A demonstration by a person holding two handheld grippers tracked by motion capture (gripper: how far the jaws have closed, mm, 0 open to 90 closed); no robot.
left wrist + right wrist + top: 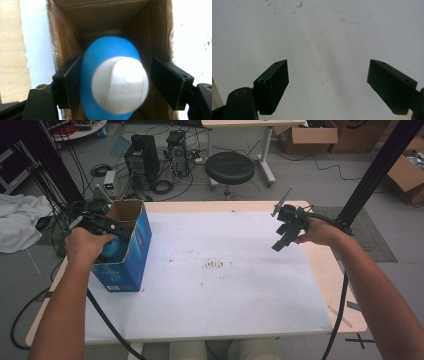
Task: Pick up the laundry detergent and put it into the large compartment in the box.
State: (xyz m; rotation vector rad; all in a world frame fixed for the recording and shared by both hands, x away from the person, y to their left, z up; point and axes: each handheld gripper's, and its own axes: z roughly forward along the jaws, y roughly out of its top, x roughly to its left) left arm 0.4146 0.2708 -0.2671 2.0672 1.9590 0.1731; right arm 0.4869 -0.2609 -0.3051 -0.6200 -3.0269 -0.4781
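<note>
Two grippers in play, one job: getting the blue bottle (pixel 110 75) into the blue carton (pixel 131 255).

Near, lower left of the high view: our left hand (pixel 86 242) holds the left gripper (pixel 102 226) over the carton's open top, pointing down into it. In the left gripper view the bottle sits cap-up between the jaws, white cap (pixel 120 85) toward the camera, body down inside the brown cardboard walls (pixel 62 45). Jaws stand apart: the right one shows a clear gap to the bottle, the left one lies right at its side, contact uncertain. We judge that as a release, bottle now carried by the carton, not by us.

Middle right of the high view: right gripper (pixel 282 237) hangs above the white table sheet (pixel 225 290), well apart from the carton, jaws wide with nothing between them. Likely parked to stay clear.

Far, top of the frame: stool (pixel 229 167), PC towers (pixel 142 160), cardboard boxes (pixel 310 135) on the floor.
</note>
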